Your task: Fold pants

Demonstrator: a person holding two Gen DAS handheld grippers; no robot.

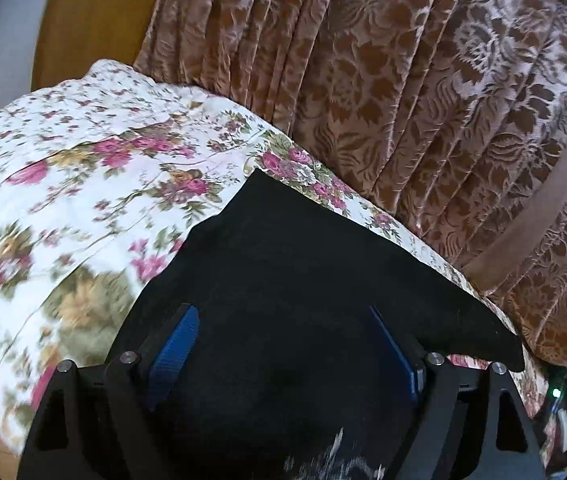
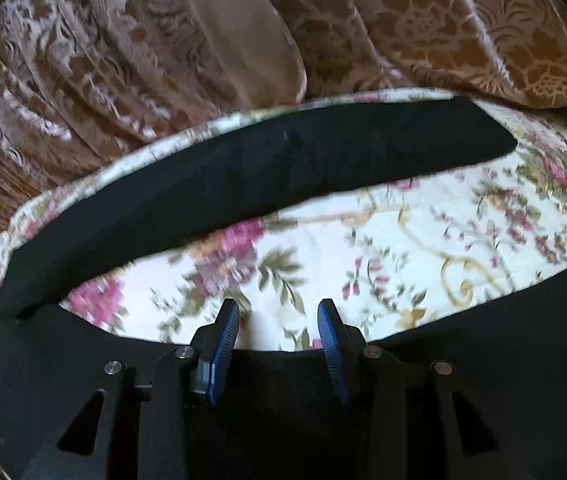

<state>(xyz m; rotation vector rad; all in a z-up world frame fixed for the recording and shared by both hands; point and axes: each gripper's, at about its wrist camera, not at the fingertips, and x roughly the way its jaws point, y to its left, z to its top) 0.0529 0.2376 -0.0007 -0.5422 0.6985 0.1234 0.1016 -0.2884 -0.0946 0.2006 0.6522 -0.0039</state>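
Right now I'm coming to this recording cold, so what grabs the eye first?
The black pants stand out, one leg stretched along the far edge of a floral bedspread with pink roses. Behind hangs a brown patterned curtain in heavy pleats. Low in each view are blue-padded fingers: the left gripper wide open over black cloth, the right gripper narrower, gripping nothing.

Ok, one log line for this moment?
left tool: open, empty, over black pants | right tool: open, empty | pants: flat on floral bedspread
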